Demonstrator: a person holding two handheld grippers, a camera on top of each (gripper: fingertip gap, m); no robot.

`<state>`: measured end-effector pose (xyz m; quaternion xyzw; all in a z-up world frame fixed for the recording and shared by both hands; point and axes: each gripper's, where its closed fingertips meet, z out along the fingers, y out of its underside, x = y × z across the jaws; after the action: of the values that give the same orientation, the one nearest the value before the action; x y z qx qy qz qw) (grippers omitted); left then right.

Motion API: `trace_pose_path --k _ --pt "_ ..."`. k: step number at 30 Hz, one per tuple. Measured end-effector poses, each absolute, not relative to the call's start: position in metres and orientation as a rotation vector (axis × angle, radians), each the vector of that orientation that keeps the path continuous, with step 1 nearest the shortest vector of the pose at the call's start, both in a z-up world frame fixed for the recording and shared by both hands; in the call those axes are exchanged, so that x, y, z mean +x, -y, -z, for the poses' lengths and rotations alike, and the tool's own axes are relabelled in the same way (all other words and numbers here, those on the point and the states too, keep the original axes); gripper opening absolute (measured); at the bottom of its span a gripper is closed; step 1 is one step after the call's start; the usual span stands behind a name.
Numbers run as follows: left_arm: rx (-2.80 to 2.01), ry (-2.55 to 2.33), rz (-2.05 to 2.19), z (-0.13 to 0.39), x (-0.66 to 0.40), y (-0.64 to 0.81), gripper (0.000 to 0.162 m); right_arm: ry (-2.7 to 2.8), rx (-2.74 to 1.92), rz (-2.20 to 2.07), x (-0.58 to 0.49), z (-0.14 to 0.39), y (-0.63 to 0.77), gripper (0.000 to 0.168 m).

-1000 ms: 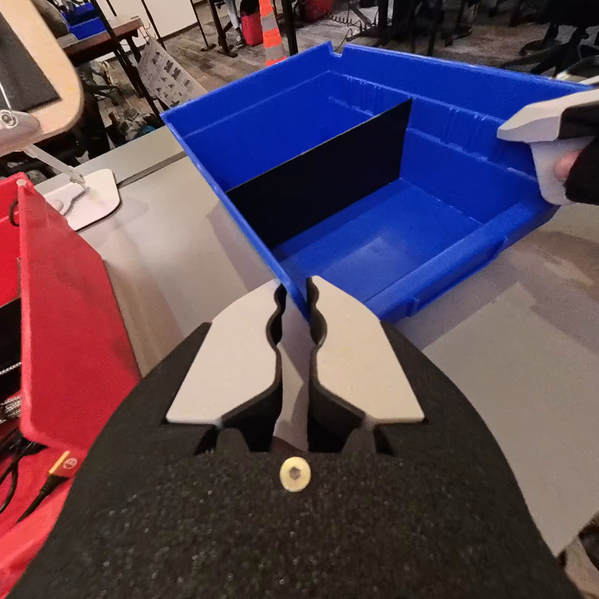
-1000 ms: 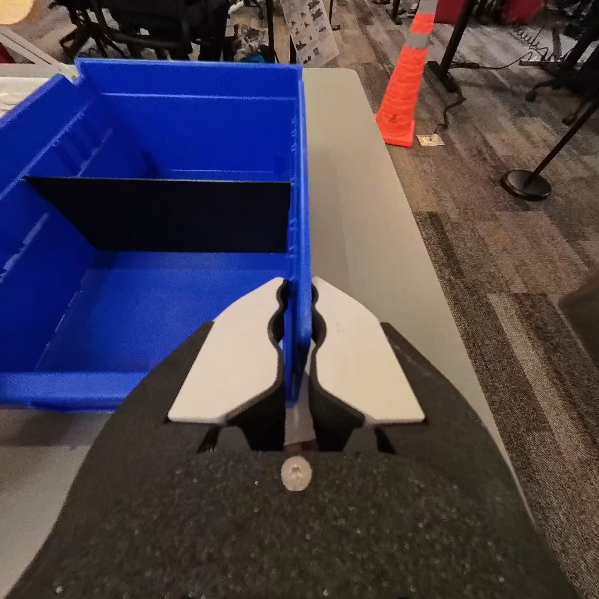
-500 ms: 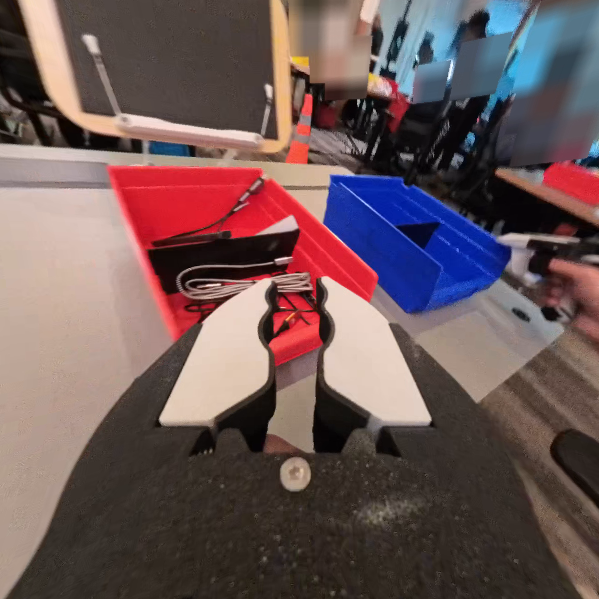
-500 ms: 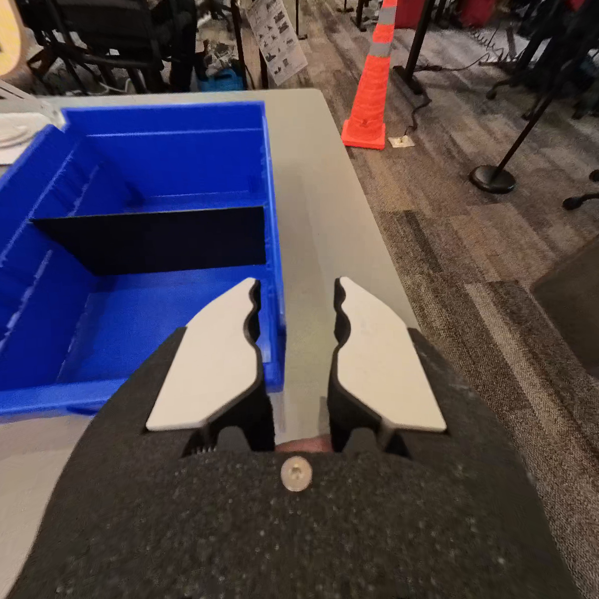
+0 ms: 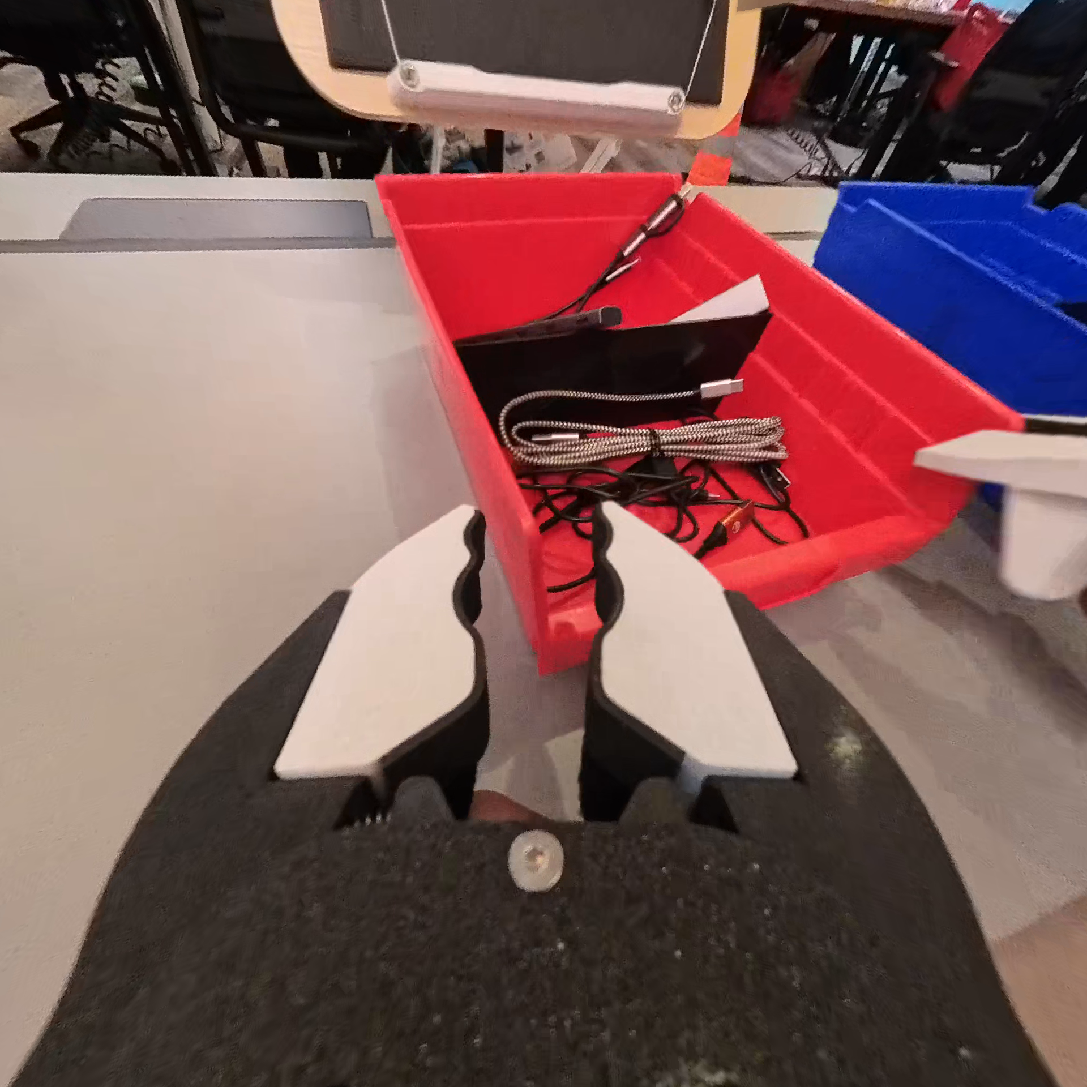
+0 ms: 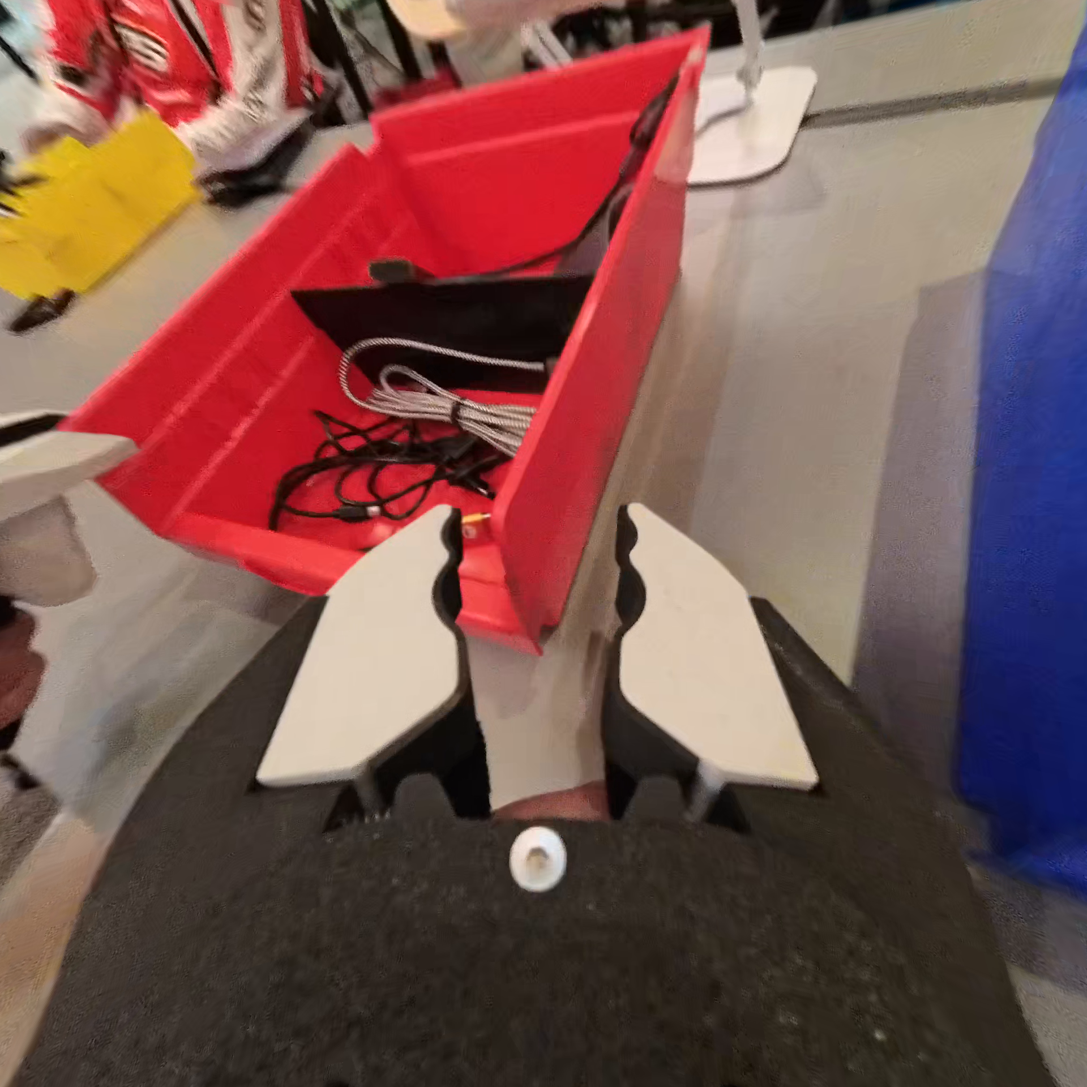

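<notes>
A red bin (image 5: 823, 382) stands on the grey table and holds a coiled braided cable (image 5: 647, 438), tangled thin black cables (image 5: 635, 494) and a black divider (image 5: 588, 364). My left gripper (image 5: 535, 517) is open, and its fingers straddle the bin's left wall at the near corner. My right gripper (image 6: 538, 512) is open and straddles the red bin's (image 6: 235, 364) right wall at the other near corner. The braided cable (image 6: 459, 412) and the divider (image 6: 459, 312) also show in the right wrist view. Each gripper shows at the edge of the other's view. Neither holds anything.
A blue bin (image 5: 941, 294) stands right of the red one, close to my right gripper (image 6: 1029, 470). A wood-rimmed dark panel on a stand (image 5: 529, 59) rises behind the red bin, with its white base (image 6: 747, 129) on the table. A yellow bin (image 6: 88, 206) lies beyond the table.
Both grippers have left the blue bin and moved left to the red bin. The right gripper let go of the blue bin's wall. Both are now open around the red bin's near corners.
</notes>
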<state>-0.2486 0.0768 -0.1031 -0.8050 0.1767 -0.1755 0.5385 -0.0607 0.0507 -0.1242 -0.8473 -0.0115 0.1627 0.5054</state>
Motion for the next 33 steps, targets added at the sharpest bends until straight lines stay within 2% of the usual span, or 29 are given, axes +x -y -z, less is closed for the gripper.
trace_pose_path --k 2,4,5,6,7,8,9,17,23,33 --pt "-1.944 -0.421 0.407 0.112 -0.243 -0.085 0.029 0.011 -2.135 -0.233 -0.065 0.151 -0.058 0.044" --pt "-1.958 -0.383 0.344 0.119 -0.246 -0.094 0.018 0.017 -2.124 -0.231 -0.08 0.153 -0.062 0.039" --pt "-1.947 -0.361 0.291 0.12 -0.252 -0.099 0.008 0.008 -2.125 -0.206 -0.082 0.152 -0.063 0.04" --pt "-1.939 -0.368 0.255 0.12 -0.255 -0.103 0.006 -0.002 -2.133 -0.187 -0.084 0.152 -0.065 0.037" --pt "-1.937 -0.374 0.226 0.12 -0.259 -0.105 0.004 -0.029 -2.144 -0.173 -0.083 0.151 -0.064 0.028" --pt "-1.935 -0.368 0.214 0.119 -0.263 -0.105 0.004 -0.071 -2.156 -0.141 -0.079 0.149 -0.062 0.011" --pt "-1.932 -0.359 0.215 0.117 -0.267 -0.104 0.004 -0.063 -2.153 -0.105 -0.079 0.147 -0.062 0.006" --pt "-1.84 -0.351 0.158 0.083 -0.31 -0.109 0.003 0.0 -1.973 0.114 -0.117 0.103 -0.067 0.002" --pt "-1.818 -0.386 0.058 0.067 -0.384 -0.124 0.003 -0.006 -1.938 0.057 -0.189 0.086 -0.094 0.002" --pt "-2.017 -0.18 0.144 0.113 -0.508 -0.156 0.002 0.186 -1.993 0.022 -0.318 0.137 -0.112 0.006"
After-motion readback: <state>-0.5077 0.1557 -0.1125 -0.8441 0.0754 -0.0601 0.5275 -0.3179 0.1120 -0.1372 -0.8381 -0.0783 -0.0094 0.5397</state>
